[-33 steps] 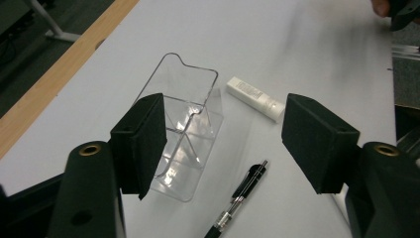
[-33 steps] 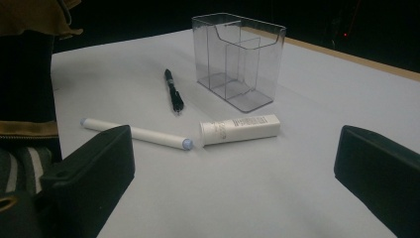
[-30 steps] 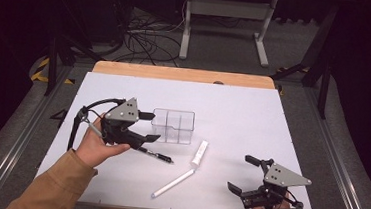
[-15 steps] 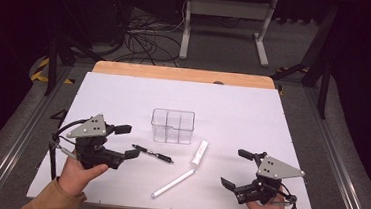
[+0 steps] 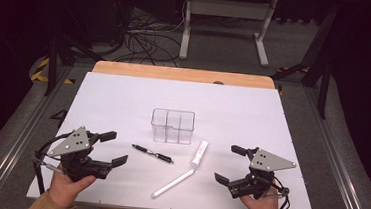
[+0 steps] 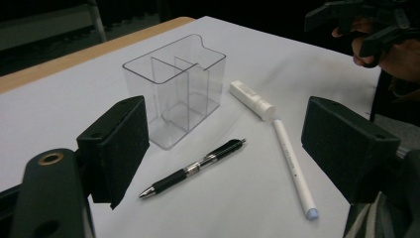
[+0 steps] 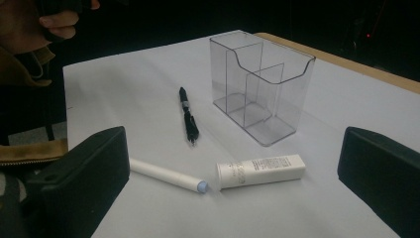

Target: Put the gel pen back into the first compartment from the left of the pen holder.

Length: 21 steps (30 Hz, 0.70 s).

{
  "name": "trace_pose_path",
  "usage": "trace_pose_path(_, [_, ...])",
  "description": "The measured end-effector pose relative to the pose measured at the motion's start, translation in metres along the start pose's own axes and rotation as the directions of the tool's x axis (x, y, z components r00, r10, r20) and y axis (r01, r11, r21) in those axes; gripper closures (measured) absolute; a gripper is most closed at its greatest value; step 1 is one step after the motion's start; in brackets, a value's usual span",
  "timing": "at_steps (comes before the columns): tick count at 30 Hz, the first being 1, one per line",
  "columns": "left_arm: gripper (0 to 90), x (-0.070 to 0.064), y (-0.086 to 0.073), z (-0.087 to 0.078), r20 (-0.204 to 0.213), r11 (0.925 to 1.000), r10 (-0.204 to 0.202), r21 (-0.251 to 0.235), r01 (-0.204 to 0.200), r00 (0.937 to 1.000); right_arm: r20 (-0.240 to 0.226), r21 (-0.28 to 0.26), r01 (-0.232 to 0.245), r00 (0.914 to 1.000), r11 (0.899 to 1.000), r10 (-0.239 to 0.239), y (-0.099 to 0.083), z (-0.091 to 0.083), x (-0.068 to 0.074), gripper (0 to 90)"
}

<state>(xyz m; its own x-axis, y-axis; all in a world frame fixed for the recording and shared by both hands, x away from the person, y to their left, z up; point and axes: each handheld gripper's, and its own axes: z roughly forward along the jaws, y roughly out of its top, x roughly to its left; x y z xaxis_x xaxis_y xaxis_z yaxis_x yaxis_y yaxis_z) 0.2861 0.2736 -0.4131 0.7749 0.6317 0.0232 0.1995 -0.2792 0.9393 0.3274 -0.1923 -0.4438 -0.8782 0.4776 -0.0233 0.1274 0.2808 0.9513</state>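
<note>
Clear plastic makes up the little box point(image 5: 172, 126) that stands upright in the middle of your white table point(image 5: 123, 99). You can see thin walls inside it that split it into small parts, and all of them have nothing in them.

Your left gripper point(image 5: 112, 149) sits near the front left corner of the table. Its two black jaws are wide apart and they hold nothing. In the left gripper view the black pen point(image 6: 193, 167) lies flat on the table, right between those jaws but farther off, so nothing touches it. From above, the black pen point(image 5: 152, 153) lies just in front of the box, a bit to its left, with its tip toward your left hand point(image 5: 69, 185).

Your right gripper point(image 5: 230, 164) sits near the front right corner. Its jaws are wide apart too, with nothing in them.

A white pen point(image 5: 173, 182) lies flat between your two grippers, slanted. A short white tube point(image 5: 199, 153) lies just beside the box, at its right front corner. In the right gripper view the end of the white pen point(image 7: 166, 175) comes very close to the cap end of the white tube point(image 7: 261, 170).
</note>
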Motion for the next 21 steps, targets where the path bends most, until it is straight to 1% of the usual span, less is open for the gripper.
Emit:
trace_pose_path(1, [19.4, 0.0, 0.0, -0.001, -0.013, 1.0, 0.009, -0.002, -0.009, 0.9999, 0.001, 0.005, 0.002, 1.0, 1.0, -0.002, 0.001, 0.001, 0.0, 0.5])
trace_pose_path(3, [19.4, 0.0, -0.001, -0.004, -0.024, 0.9998, 0.014, -0.013, -0.014, 0.9996, -0.008, 0.012, -0.007, 0.9999, 1.0, 0.007, 0.002, 0.002, 0.0, 1.4])
trace_pose_path(4, [19.4, 0.0, -0.002, -0.005, -0.029, 0.9997, 0.01, -0.021, -0.011, 0.9995, -0.022, 0.018, -0.019, 0.9996, 1.0, 0.019, 0.002, 0.003, 0.0, 1.8])
trace_pose_path(6, [19.6, 0.001, -0.003, -0.006, -0.037, 0.9995, 0.004, -0.031, -0.005, 0.9993, -0.034, 0.017, -0.036, 0.9987, 0.999, 0.036, 0.003, 0.004, 0.0, 1.5])
trace_pose_path(9, [20.1, 0.003, -0.005, -0.008, -0.035, 0.9987, -0.023, -0.046, 0.021, 0.9991, -0.041, 0.011, -0.049, 0.998, 0.999, 0.049, 0.005, 0.007, 0.002, 1.5])
trace_pose_path(12, [20.4, 0.004, -0.007, -0.009, -0.039, 0.9982, -0.029, -0.054, 0.027, 0.9988, -0.038, 0.0, -0.057, 0.9977, 0.998, 0.057, 0.008, 0.009, 0.003, 1.5])
trace_pose_path(14, [20.4, 0.004, -0.007, -0.01, -0.052, 0.9985, -0.019, -0.052, 0.017, 0.9985, -0.04, -0.002, -0.06, 0.9974, 0.998, 0.06, 0.01, 0.011, 0.004, 1.8])
trace_pose_path(15, [20.4, 0.004, -0.007, -0.011, -0.062, 0.9989, -0.008, -0.048, 0.005, 0.998, -0.041, -0.002, -0.061, 0.9973, 0.998, 0.06, 0.011, 0.012, 0.004, 2.1])
trace_pose_path(18, [20.3, 0.003, -0.007, -0.011, -0.082, 0.9993, 0.014, -0.034, -0.017, 0.9965, -0.044, 0.009, -0.054, 0.9975, 0.999, 0.054, 0.012, 0.014, 0.005, 4.2])
trace_pose_path(21, [20.3, 0.002, -0.008, -0.012, -0.078, 0.9993, 0.013, -0.033, -0.015, 0.9968, -0.048, 0.029, -0.035, 0.9982, 0.999, 0.037, 0.014, 0.018, 0.006, 7.6])
